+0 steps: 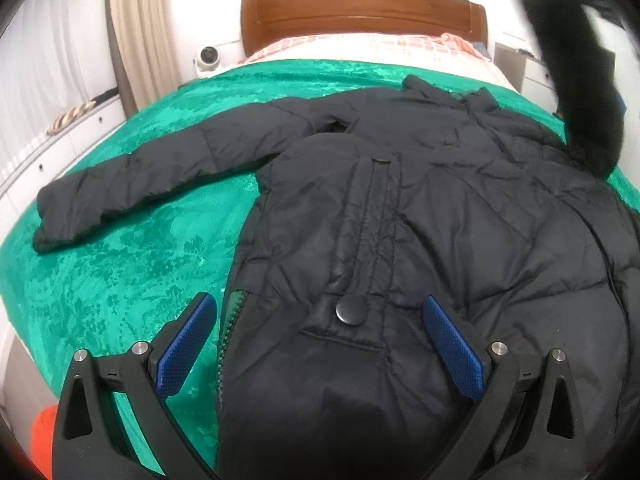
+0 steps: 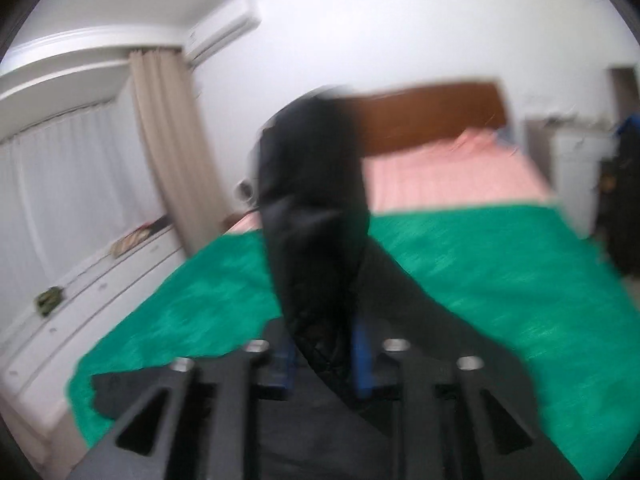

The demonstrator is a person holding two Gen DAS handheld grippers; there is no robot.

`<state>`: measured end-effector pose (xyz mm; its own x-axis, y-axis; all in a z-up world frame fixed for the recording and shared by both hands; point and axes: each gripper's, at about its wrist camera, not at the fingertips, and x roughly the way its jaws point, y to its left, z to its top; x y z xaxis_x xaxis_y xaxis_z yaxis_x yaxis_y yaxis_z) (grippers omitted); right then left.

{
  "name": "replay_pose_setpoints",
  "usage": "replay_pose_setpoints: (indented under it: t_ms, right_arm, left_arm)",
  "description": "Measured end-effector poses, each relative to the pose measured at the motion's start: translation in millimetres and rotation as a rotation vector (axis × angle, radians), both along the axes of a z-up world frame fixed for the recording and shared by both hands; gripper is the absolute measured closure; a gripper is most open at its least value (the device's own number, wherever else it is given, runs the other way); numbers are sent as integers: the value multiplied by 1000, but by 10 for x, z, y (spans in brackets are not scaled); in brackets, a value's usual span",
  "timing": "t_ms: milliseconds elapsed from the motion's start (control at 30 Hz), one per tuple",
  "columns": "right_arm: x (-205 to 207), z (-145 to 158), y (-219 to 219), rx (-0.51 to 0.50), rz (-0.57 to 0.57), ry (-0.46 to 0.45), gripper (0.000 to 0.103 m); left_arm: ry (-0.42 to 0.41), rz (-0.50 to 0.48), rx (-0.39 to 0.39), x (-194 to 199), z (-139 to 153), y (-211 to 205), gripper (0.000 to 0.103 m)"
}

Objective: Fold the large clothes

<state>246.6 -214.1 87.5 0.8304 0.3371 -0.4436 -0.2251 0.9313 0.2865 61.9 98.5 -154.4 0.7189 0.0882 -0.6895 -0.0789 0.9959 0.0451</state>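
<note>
Here, in the left wrist view, the black jacket [image 1: 400, 208] lay spread on the green blanket [image 1: 120, 272], the left gripper [image 1: 320, 344] hovering with jaws wide apart over its hem; in the blurred right wrist view, the right gripper [image 2: 324, 356] clamped a lifted sleeve [image 2: 316, 216]
</note>
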Motion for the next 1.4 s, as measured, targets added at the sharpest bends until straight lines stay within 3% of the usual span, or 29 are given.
replay_pose_setpoints:
  t_ms: [33,67,167,267,433,567,700,800,900,1067,1233,1400]
  right_arm:
    - [100,-203,222,32,26,54,27]
    - [133,-395,376,62,42,98,15]
    - [-8,-965,841,126,126,227,16]
    - [-467,-1407,1072,112,212,290,16]
    - [-1138,-1563,847,9,266,262,16]
    - [-1697,-1504,490,-154,207,153,16]
    - [-2189,-1457,95,-197,85,118,15]
    - [-2611,-1415,-75,-224,-54,43,14]
    - [-2988,-1474,-129,-238,-168,-42,1]
    - [-2836,-1584,-43,-337,-123,-44,0]
    - [-2673,-1827,-110,-305,-103,40,0]
    - [-2695,-1905,-143,-296,-102,67,0]
  left_arm:
    - [-1,-1,4,-5,1,-8,0]
    - [-2,-3,10,-5,-2,-17,0]
    - [-4,-10,27,-24,1,-42,0]
    - [-1,-17,28,-40,3,-48,0]
    - [22,-10,-11,-14,-8,-9,0]
    - [38,-2,-43,8,-12,45,0]
    - [41,2,-47,3,-13,47,0]
    - [38,-2,-37,-24,-12,30,0]
    - [31,-6,-25,-51,-22,1,0]
    - [33,5,-5,-23,-76,-42,0]
    - [26,5,4,-36,-96,-47,0]
    - [24,10,12,-26,-122,-60,0]
